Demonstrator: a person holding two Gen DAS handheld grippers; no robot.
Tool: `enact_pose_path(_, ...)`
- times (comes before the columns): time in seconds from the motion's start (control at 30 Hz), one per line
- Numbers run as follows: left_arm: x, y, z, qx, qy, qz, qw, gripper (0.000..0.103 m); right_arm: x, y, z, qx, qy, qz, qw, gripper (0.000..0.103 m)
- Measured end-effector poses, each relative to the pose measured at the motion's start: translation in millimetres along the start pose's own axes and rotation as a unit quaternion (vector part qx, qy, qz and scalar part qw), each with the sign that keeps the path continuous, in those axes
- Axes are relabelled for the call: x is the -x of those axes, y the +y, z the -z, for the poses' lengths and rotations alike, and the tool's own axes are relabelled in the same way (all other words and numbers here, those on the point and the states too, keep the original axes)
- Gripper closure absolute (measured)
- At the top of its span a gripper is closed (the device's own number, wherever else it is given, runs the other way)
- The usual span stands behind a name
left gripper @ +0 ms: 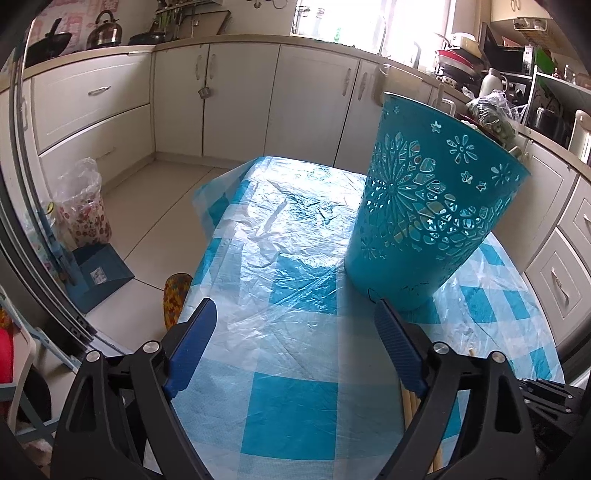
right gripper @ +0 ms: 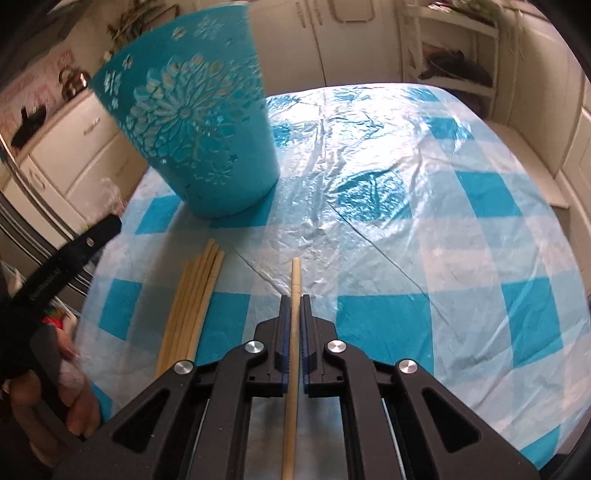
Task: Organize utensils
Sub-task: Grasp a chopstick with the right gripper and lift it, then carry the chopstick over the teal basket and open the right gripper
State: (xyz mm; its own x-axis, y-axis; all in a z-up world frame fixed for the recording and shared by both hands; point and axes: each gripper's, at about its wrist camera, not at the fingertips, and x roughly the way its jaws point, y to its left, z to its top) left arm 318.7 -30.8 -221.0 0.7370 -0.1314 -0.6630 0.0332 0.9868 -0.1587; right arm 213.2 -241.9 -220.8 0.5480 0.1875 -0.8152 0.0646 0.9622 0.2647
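A teal cut-out patterned bin stands upright on the blue-and-white checked tablecloth; it also shows at the far left of the cloth in the right wrist view, bin. My right gripper is shut on a single wooden chopstick that runs lengthwise between its pads. Several more chopsticks lie bundled on the cloth to its left. My left gripper stands open just before the bin's base, nothing between its fingers; chopstick ends peek out below its right finger.
White kitchen cabinets ring the table, with a kettle and pans on the counter. A floral bag and a blue dustpan sit on the floor at left. A hand holds the left gripper's handle.
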Motion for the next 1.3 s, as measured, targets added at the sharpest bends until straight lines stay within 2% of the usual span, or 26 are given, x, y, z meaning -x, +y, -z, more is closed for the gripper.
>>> enact_pose_path(0.47,-1,-4,0,-0.009,-0.003,-0.009,0.9999,0.019,58,-5,-9,-0.037,-0.066,-0.072,0.995,0.097)
enact_pose_path(1.03,-2,-3,0,-0.009,0.001,-0.006,0.9999,0.019,77,13,-16,-0.028,-0.089,-0.113,0.989,0.097)
enact_pose_path(1.3,-3,-2,0,-0.015,0.0,-0.01,0.9998,0.019,90,9,-19,-0.039,-0.109,-0.131,0.985,0.097)
